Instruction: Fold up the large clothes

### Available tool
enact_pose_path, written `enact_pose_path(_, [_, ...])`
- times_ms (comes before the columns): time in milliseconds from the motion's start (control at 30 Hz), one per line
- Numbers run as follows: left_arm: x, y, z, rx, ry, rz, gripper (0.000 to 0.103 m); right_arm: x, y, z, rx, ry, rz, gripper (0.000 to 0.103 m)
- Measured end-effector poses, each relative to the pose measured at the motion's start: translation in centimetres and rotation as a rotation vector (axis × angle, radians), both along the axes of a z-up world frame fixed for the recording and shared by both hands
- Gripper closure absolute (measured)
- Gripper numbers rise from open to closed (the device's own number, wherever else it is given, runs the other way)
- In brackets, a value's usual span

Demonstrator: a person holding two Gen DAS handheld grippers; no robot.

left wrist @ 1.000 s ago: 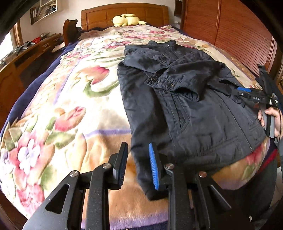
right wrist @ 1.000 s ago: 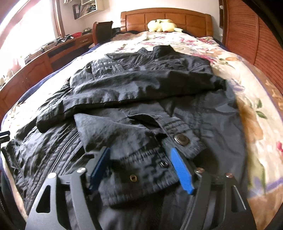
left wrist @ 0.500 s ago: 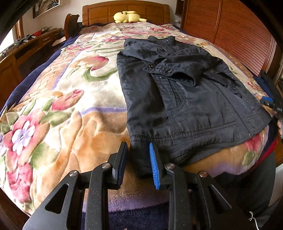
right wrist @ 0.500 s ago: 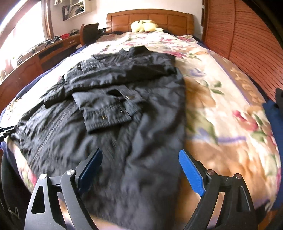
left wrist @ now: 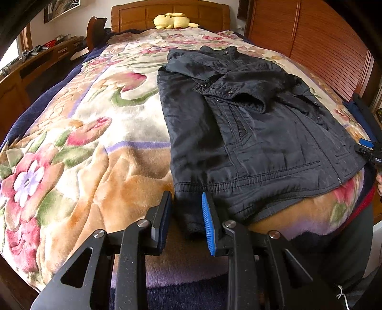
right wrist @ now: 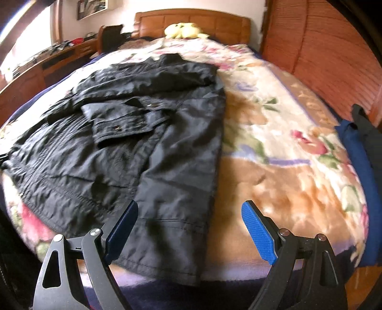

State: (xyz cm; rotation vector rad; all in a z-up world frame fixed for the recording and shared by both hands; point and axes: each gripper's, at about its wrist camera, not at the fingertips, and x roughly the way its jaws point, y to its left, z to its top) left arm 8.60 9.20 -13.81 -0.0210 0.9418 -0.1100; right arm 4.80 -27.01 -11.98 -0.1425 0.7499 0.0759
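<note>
A black jacket [left wrist: 250,133] lies front up on the floral blanket [left wrist: 83,143], collar toward the headboard and both sleeves folded across the chest. A snap-buttoned cuff [left wrist: 234,93] lies on top. My left gripper [left wrist: 186,214] hovers at the near left hem corner. Its jaws stand a narrow gap apart, and the corner shows in that gap without being pinched. In the right wrist view the jacket [right wrist: 143,155] fills the left half. My right gripper [right wrist: 188,229] is wide open above the near right hem corner, with nothing gripped. Its blue pad shows at the left wrist view's right edge.
A yellow plush toy [left wrist: 174,21] rests against the wooden headboard [left wrist: 172,12]. Slatted wooden panels [left wrist: 310,47] run along the right side, and a wooden desk [left wrist: 35,64] stands on the left. Folded blue cloth [right wrist: 358,155] lies at the bed's right edge. The person's dark trousers [left wrist: 358,238] are near the foot.
My right gripper drew back from the sleeve cuff to the hem at the foot of the bed, and its jaws widened. My left gripper shifted so the hem corner sits between its fingers.
</note>
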Motion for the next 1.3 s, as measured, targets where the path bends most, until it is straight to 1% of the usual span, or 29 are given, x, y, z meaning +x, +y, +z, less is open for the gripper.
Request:
enact_pose_path(67, [-0.3, -0.1, 0.2, 0.003, 0.002, -0.006, 0.076, -0.2, -0.2, -0.2, 0.021, 0.009, 0.002, 0.014])
enact_pose_path(233, [-0.9, 0.1, 0.1, -0.025, 0.001, 0.010, 0.076, -0.3, -0.1, -1.2, 0.016, 0.040, 0.023, 0.014])
enact_pose_path(300, [-0.8, 0.3, -0.2, -0.040, 0.002, 0.023, 0.076, 0.0, -0.4, -1.5, 0.036, 0.043, 0.027, 0.014])
enact_pose_path(467, [-0.2, 0.0, -0.5, -0.044, -0.003, 0.027, 0.077, 0.4, -0.6, -2.0, 0.080, 0.051, 0.034, 0.015])
enact_pose_path(500, [-0.1, 0.0, -0.5, -0.042, -0.005, 0.022, 0.077, 0.5, -0.6, -2.1, 0.083, 0.053, 0.047, 0.020])
enact_pose_path(533, [-0.2, -0.1, -0.4, -0.037, -0.010, 0.011, 0.084, 0.5, -0.4, -2.1, 0.096, 0.059, 0.071, 0.030])
enact_pose_path(567, [-0.2, -0.1, -0.3, -0.041, -0.015, 0.005, 0.089, 0.6, -0.4, -2.1, 0.111, 0.064, 0.089, 0.037])
enact_pose_path(600, [-0.3, 0.0, 0.0, -0.047, -0.021, 0.002, 0.092, 0.6, -0.3, -1.9, 0.119, 0.067, 0.102, 0.049])
enact_pose_path(633, [-0.5, 0.0, 0.4, -0.057, -0.033, -0.003, 0.094, 0.5, 0.0, -1.7, 0.103, 0.064, 0.111, 0.060])
enact_pose_path(667, [-0.7, 0.2, 0.9, -0.073, -0.044, -0.002, 0.095, 0.5, 0.1, -1.5, 0.097, 0.061, 0.126, 0.067])
enact_pose_path(700, [-0.9, 0.4, 1.4, -0.088, -0.057, 0.002, 0.096, 0.4, 0.2, -1.1, 0.102, 0.055, 0.143, 0.080])
enact_pose_path(733, [-1.2, 0.4, 2.1, -0.093, -0.083, 0.002, 0.096, 0.2, 0.3, -0.6, 0.100, 0.042, 0.149, 0.083])
enact_pose_path(800, [-2.0, 0.5, 3.8, -0.098, -0.127, -0.005, 0.097, -0.4, 0.2, 0.5, 0.095, 0.012, 0.159, 0.085])
enact_pose_path(1000, [-3.7, -1.3, 7.5, -0.024, -0.199, -0.078, 0.098, -2.2, 0.0, 4.3, 0.119, -0.077, 0.162, 0.087])
enact_pose_path(1100, [-4.8, -1.4, 9.0, -0.026, -0.237, -0.084, 0.098, -3.5, -0.4, 5.9, 0.130, -0.123, 0.165, 0.088])
enact_pose_path(1300, [-7.5, -0.2, 12.2, -0.042, -0.315, -0.082, 0.098, -7.1, -2.0, 8.8, 0.142, -0.212, 0.168, 0.089])
